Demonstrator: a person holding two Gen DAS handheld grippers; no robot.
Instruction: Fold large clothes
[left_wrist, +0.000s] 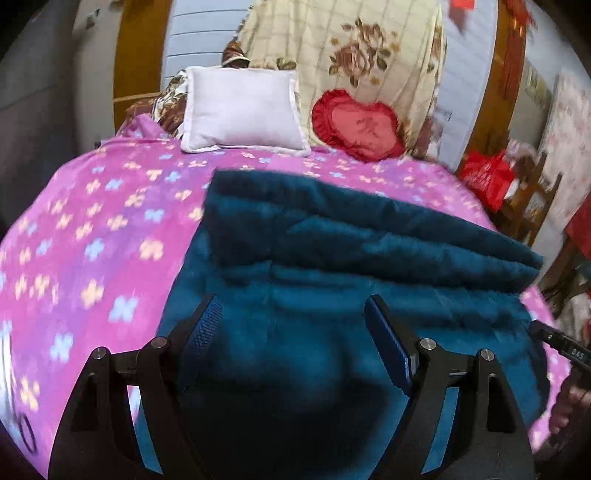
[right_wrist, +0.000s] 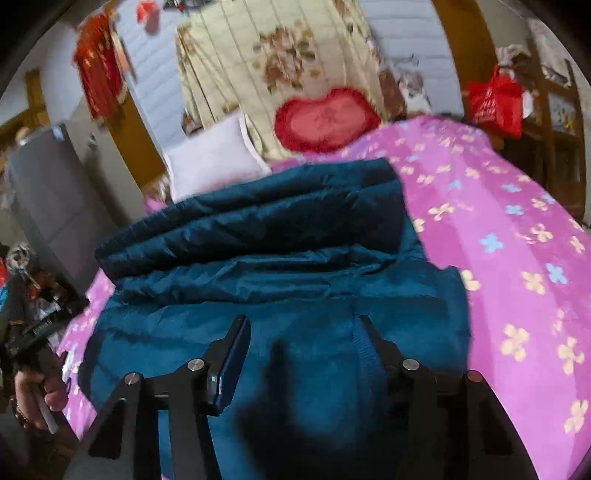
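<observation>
A large dark teal padded garment (left_wrist: 351, 240) lies on a bed with a pink flowered cover (left_wrist: 92, 221). Its far part is folded back over the near part in a thick quilted layer. My left gripper (left_wrist: 291, 301) hovers over the near part, open, with nothing between its blue pads. In the right wrist view the same garment (right_wrist: 277, 229) fills the middle of the cover (right_wrist: 498, 221). My right gripper (right_wrist: 303, 319) stands open above it, with its pads clear of the cloth. Each view catches the other gripper at its edge, held in a hand (right_wrist: 37, 395).
At the head of the bed lie a white pillow (left_wrist: 240, 110), a red heart cushion (left_wrist: 358, 125) and a folded floral quilt (left_wrist: 343, 48). A red bag (left_wrist: 487, 177) hangs on a wooden chair to the right. A grey cabinet (right_wrist: 55, 206) stands left.
</observation>
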